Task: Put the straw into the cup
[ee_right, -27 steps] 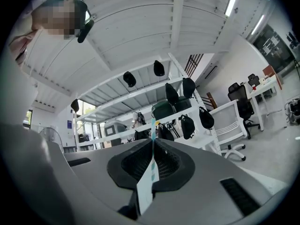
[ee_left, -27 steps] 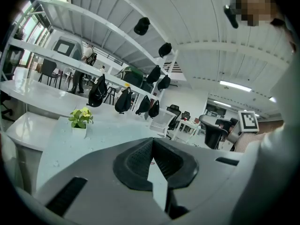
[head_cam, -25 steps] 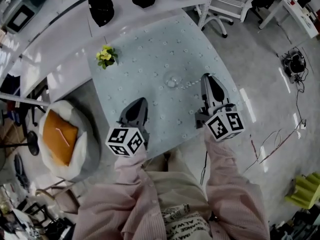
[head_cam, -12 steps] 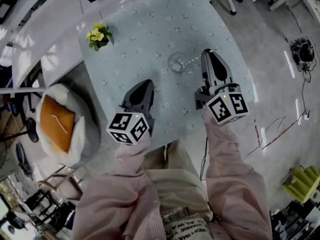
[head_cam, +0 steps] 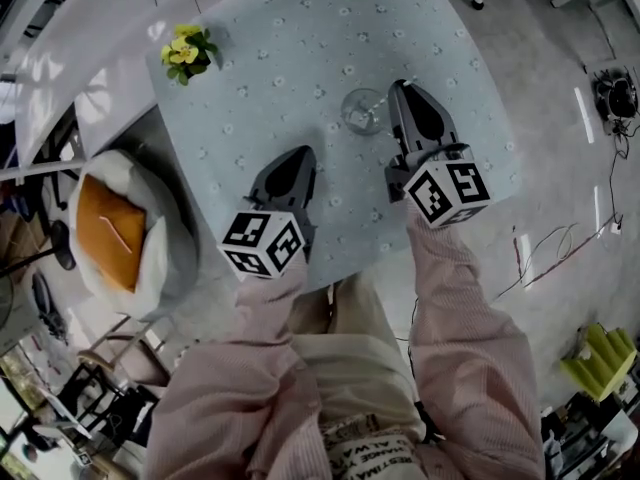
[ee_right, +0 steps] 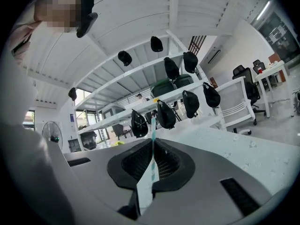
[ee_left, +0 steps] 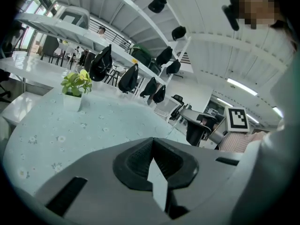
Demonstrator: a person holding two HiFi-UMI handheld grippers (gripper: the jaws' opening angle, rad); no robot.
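A clear glass cup (head_cam: pixel 360 112) stands on the pale blue patterned tablecloth (head_cam: pixel 290 88). My right gripper (head_cam: pixel 400 88) sits just right of the cup, shut on a thin white straw with teal stripes (head_cam: pixel 376 97) that reaches from the jaw tips toward the cup's rim. In the right gripper view the straw (ee_right: pixel 152 121) sticks out past the shut right gripper (ee_right: pixel 153 143). My left gripper (head_cam: pixel 302 156) hovers nearer me, left of the cup and apart from it. In its own view the left gripper (ee_left: pixel 153 145) is shut with nothing seen held.
A small pot of yellow flowers (head_cam: pixel 184 51) stands at the table's far left, also in the left gripper view (ee_left: pixel 75 86). A white beanbag with an orange cushion (head_cam: pixel 115 233) lies on the floor to the left. Cables (head_cam: pixel 560 243) run along the floor at right.
Both grippers have moved forward over the table. The right gripper, with the straw, has closed in on the cup, so less straw shows between them.
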